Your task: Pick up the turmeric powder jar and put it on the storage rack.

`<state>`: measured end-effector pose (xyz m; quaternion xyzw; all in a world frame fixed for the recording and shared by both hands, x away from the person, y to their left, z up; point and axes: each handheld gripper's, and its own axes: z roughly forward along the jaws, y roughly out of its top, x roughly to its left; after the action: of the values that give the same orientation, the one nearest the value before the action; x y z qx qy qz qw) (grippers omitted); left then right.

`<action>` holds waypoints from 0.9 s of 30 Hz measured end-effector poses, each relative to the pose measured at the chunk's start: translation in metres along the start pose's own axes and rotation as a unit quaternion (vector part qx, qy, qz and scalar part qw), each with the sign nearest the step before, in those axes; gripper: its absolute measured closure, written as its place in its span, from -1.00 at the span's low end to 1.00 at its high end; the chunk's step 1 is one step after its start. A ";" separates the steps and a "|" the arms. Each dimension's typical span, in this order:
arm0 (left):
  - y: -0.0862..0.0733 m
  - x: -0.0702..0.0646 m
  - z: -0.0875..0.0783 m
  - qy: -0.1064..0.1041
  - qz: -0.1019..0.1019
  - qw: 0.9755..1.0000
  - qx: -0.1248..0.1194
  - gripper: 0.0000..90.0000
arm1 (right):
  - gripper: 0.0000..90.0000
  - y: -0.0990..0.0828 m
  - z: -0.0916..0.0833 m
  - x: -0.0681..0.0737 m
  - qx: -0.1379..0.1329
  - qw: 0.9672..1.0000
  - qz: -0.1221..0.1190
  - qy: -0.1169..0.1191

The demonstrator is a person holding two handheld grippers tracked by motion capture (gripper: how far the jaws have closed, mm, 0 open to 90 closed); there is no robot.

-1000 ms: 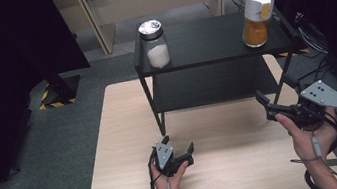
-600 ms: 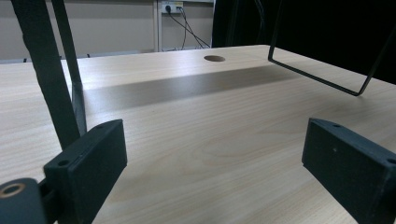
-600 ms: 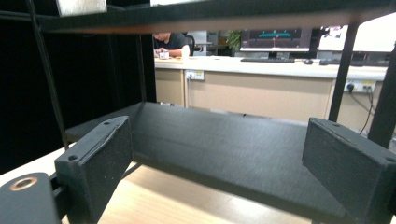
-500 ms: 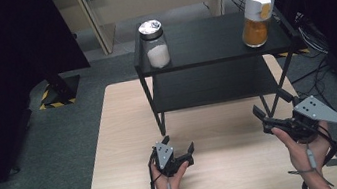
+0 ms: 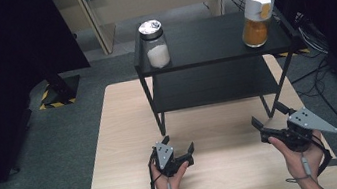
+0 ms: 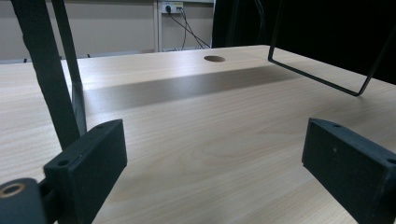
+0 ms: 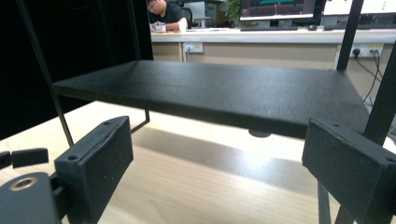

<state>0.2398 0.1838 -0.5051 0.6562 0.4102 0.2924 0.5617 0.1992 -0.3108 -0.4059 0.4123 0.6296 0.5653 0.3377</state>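
Both grippers, left and right, fingers wide, face the black shelf.

table: black shelf rack | rack top: white-powder jar, orange-powder jar

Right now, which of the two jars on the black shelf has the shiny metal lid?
The left jar, holding white powder, has the silver lid. The right jar, holding orange powder, has a white top.

No legible text, brand or number anywhere, yellow patch on the white-lidded jar of orange powder too blurred to read, distant monitor screens unreadable
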 end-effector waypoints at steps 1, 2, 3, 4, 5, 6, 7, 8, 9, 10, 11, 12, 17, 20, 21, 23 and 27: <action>0.000 0.000 0.000 0.000 0.000 1.000 0.000 -0.86 | -0.80 -0.002 0.000 0.000 0.001 1.000 0.001 -0.001; 0.000 0.000 0.000 0.000 0.000 1.000 0.000 -0.86 | -0.80 -0.003 0.000 0.000 0.003 1.000 0.001 -0.001; 0.000 0.000 0.000 0.000 0.001 1.000 0.000 -0.86 | -0.80 -0.004 0.001 0.000 0.005 1.000 0.002 -0.001; 0.000 0.000 0.000 0.000 0.001 1.000 0.000 -0.86 | -0.80 -0.006 0.001 0.000 0.007 1.000 0.003 0.000; 0.000 0.000 0.000 0.001 0.001 1.000 0.000 -0.86 | -0.80 -0.007 0.001 0.000 0.010 1.000 0.002 -0.001; 0.000 0.000 0.000 0.001 0.001 1.000 0.000 -0.86 | -0.80 -0.009 0.001 0.000 0.012 1.000 0.002 0.000; 0.000 0.000 0.000 0.001 0.001 1.000 0.000 -0.86 | -0.80 -0.010 0.002 0.000 0.016 1.000 0.003 0.002; 0.000 0.000 0.000 0.001 0.001 1.000 0.000 -0.86 | -0.80 -0.012 0.002 0.000 0.019 1.000 0.003 0.002; 0.000 0.000 0.000 0.001 0.001 1.000 0.000 -0.86 | -0.80 -0.014 0.002 0.000 0.021 1.000 0.003 0.002; 0.000 0.000 0.000 0.001 0.001 1.000 0.000 -0.86 | -0.80 -0.016 0.003 0.000 0.024 1.000 0.004 0.003; 0.000 0.000 0.000 0.001 0.001 1.000 0.000 -0.86 | -0.80 -0.018 0.003 0.000 0.027 1.000 0.004 0.003; 0.000 0.000 0.000 0.001 0.001 1.000 0.000 -0.86 | -0.80 -0.020 0.004 0.000 0.030 1.000 0.005 0.004; 0.000 -0.001 0.000 0.001 0.001 1.000 -0.001 -0.86 | -0.80 -0.030 0.006 -0.001 0.047 0.999 0.012 0.007; 0.000 -0.001 0.000 0.001 0.002 1.000 -0.001 -0.86 | -0.80 -0.036 0.006 -0.001 0.053 0.998 0.012 0.008; 0.000 -0.001 0.000 0.001 0.002 1.000 -0.001 -0.86 | -0.80 -0.037 0.006 -0.001 0.054 0.998 0.012 0.007; 0.000 -0.001 0.000 0.001 0.002 1.000 -0.001 -0.86 | -0.80 -0.040 0.007 -0.001 0.055 0.998 0.013 0.006; 0.000 -0.001 0.000 0.000 0.001 1.000 0.000 -0.86 | -0.79 -0.048 0.006 0.000 0.058 0.998 0.016 0.006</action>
<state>0.2392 0.1830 -0.5051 0.6567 0.4094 0.2933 0.5614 0.1984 -0.3093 -0.4540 0.4382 0.6565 0.5356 0.3002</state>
